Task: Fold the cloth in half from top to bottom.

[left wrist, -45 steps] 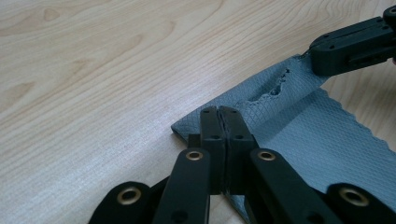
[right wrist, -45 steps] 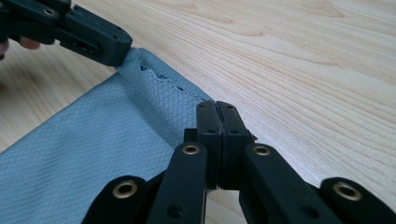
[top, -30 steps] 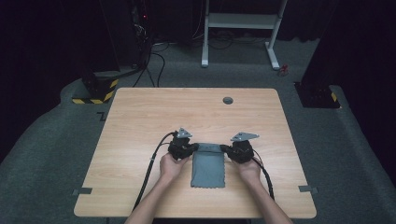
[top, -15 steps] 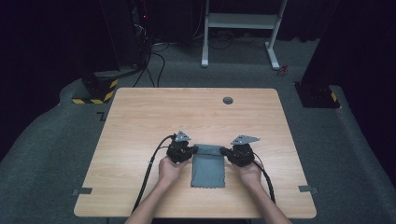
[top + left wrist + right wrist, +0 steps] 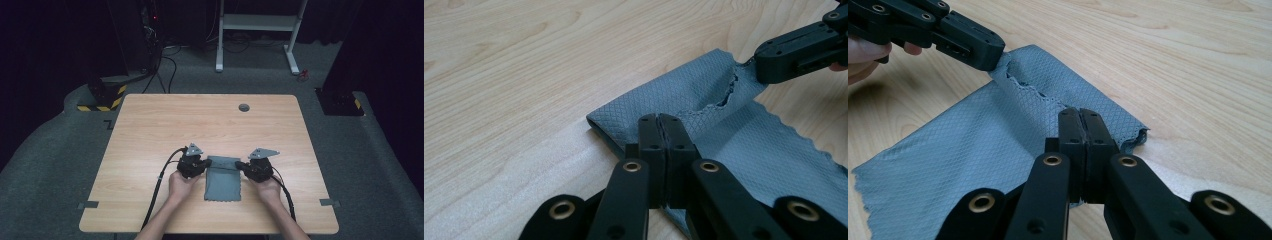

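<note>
Near the front edge of the wooden counter (image 5: 150, 135) lies a grey cloth (image 5: 222, 180), folded over at its far end, with a person's hands at either side of that end.

Left tool (image 5: 206, 163): jaws pressed fully together, pinching the far left corner of the cloth. From its own camera the tool (image 5: 659, 125) sits on the folded edge of the cloth (image 5: 674, 95); the fabric under the jaws is hidden, so how many layers are caught cannot be told.

Right tool (image 5: 239, 164): jaws likewise closed tight on the far right corner. Its own camera shows the tool (image 5: 1080, 122) biting the fold near the corner of the cloth (image 5: 973, 150), with a frayed lip just beyond the tips.

Between the two grips the upper layer gapes slightly along its pinked edge, showing a dark slit. The underside is not visible.

Cloth's near end lies flat on the counter, zigzag edge showing. In the left gripper view it is cut off by the frame's right border.

From above, both hands cover the tool bodies; left hand (image 5: 181, 182), right hand (image 5: 266, 187). Black cables (image 5: 160, 187) trail back toward the person. Jaw detail is too small to read from the high view.

A small dark round grommet (image 5: 244, 107) sits in the counter near its far edge, well apart from the cloth.
</note>
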Demonstrator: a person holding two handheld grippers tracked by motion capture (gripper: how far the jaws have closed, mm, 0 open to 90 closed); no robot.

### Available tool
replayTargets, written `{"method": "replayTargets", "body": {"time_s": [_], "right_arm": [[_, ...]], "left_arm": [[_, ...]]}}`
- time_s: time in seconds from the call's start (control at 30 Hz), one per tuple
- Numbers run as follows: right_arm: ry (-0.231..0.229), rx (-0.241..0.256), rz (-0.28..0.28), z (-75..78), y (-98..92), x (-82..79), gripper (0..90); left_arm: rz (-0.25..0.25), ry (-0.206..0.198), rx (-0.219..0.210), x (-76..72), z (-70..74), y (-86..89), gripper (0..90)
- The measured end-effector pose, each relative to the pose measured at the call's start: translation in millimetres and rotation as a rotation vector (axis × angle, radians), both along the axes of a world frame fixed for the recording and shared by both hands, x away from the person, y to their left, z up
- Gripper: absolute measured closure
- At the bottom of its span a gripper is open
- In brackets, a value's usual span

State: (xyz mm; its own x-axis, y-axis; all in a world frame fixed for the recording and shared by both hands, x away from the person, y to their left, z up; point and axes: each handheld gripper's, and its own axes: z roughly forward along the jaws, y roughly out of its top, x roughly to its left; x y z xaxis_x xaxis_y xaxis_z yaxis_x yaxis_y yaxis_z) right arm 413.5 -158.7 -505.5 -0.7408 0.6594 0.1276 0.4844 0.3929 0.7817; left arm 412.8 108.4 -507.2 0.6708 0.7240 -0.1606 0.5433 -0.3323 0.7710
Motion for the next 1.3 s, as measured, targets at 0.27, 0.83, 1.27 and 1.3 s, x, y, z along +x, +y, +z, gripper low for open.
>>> {"method": "replayTargets", "body": {"time_s": [0.27, 0.83, 1.27, 1.3], "right_arm": [[-0.002, 0.005, 0.014, -0.1, -1.7, -6.9, 89.6], [0.004, 0.016, 0.037, -3.6, -4.0, -18.8, 89.5], [0.003, 0.024, 0.048, -4.9, -7.0, -28.0, 89.5], [0.001, 0.024, 0.050, -5.2, -7.4, -28.4, 89.5]], "left_arm": [[-0.013, -0.016, -0.002, -9.0, -1.6, 0.9, 89.1], [-0.037, -0.023, -0.003, -22.0, -4.5, 2.2, 89.1], [-0.051, -0.033, -0.017, -30.9, -3.1, 2.8, 89.1], [-0.053, -0.039, -0.015, -31.3, -3.0, 2.9, 89.1]]}}
